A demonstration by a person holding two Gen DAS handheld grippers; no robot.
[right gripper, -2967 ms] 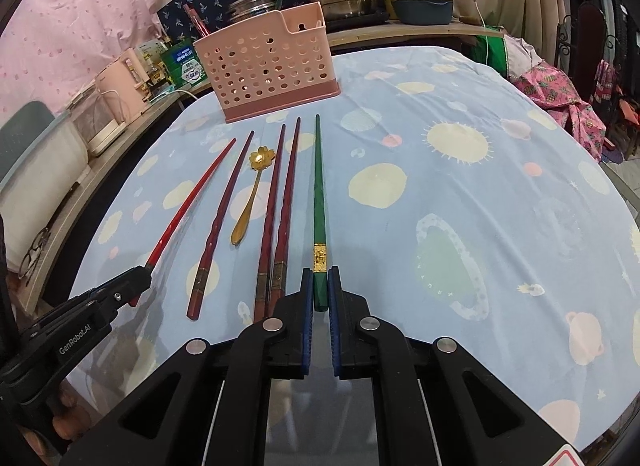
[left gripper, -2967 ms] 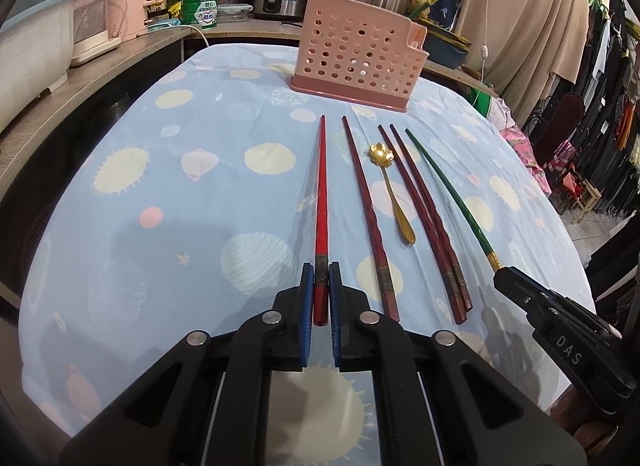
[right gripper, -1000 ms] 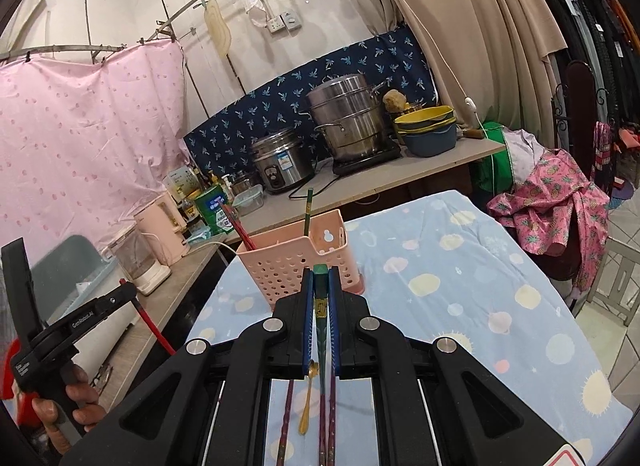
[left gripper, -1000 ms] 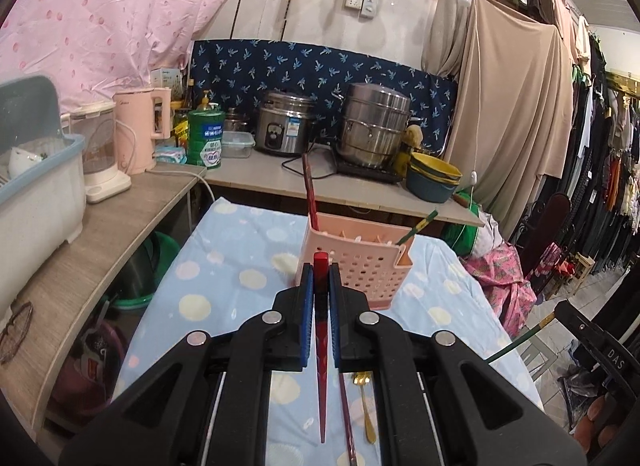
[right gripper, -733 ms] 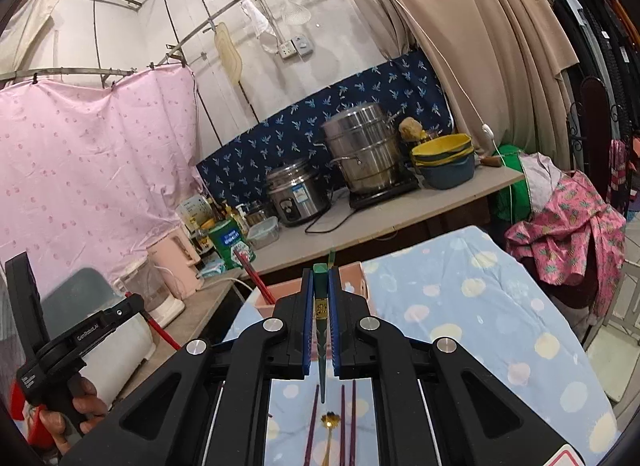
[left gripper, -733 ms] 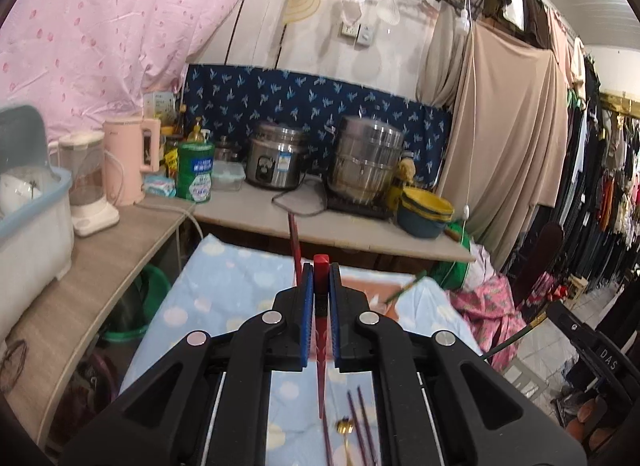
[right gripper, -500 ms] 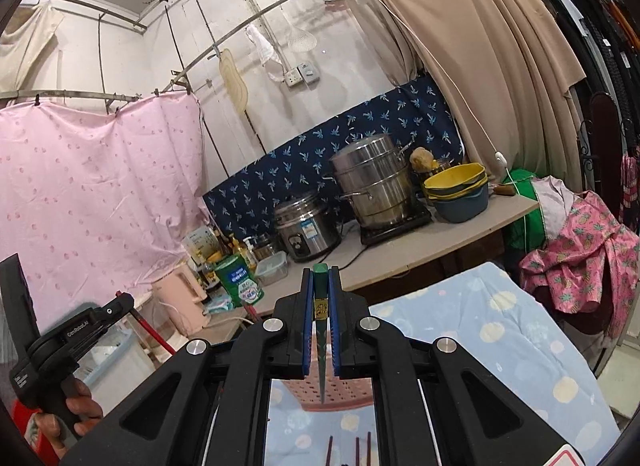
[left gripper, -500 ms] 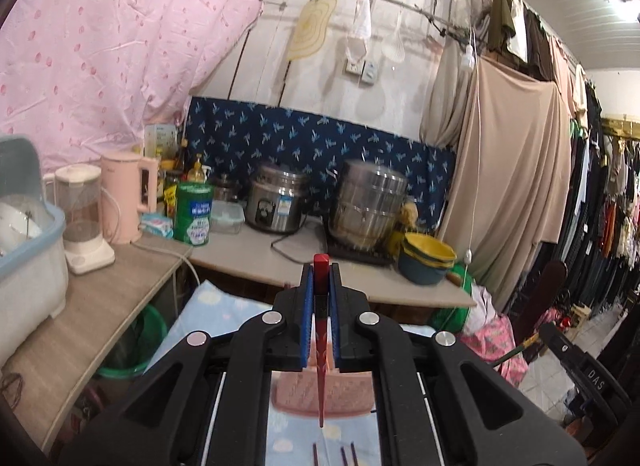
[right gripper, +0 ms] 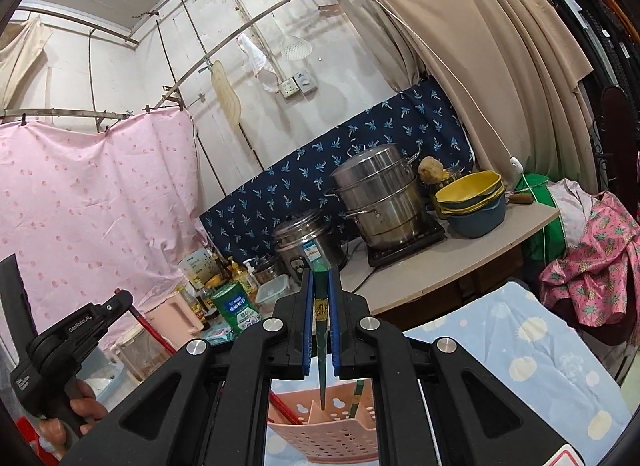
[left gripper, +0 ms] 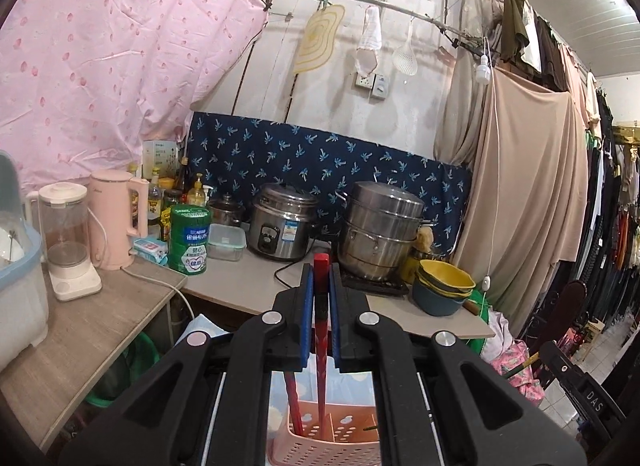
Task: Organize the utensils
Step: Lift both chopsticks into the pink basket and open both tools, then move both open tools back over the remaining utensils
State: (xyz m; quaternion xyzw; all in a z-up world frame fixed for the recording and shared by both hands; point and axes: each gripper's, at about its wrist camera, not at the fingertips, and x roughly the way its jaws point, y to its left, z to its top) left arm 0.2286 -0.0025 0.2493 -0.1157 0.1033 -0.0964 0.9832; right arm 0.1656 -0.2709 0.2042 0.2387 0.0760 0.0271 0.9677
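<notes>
My left gripper (left gripper: 321, 272) is shut on a red chopstick (left gripper: 320, 362) that hangs tip-down over the pink perforated utensil holder (left gripper: 324, 446), its tip inside the holder's mouth. Another red chopstick (left gripper: 293, 402) leans in the holder. My right gripper (right gripper: 321, 278) is shut on a green chopstick (right gripper: 321, 346) with a gold band, tip-down just above the same pink holder (right gripper: 332, 430). A green chopstick (right gripper: 356, 396) and a red one (right gripper: 282, 406) stand in it. The left gripper (right gripper: 120, 302) with its red chopstick shows at the right wrist view's left edge.
A counter (left gripper: 240, 286) behind the holder carries a rice cooker (left gripper: 282, 221), a steel steamer pot (left gripper: 380, 225), stacked bowls (left gripper: 444, 286), a green tin (left gripper: 189, 238) and a pink kettle (left gripper: 114, 221). The blue patterned tablecloth (right gripper: 532, 362) lies below. Clothes hang at the right.
Both grippers rose and moved forward with their chopsticks, from above the table to over the pink holder. The chopsticks now hang tip-down into its mouth. The utensils on the cloth have left view.
</notes>
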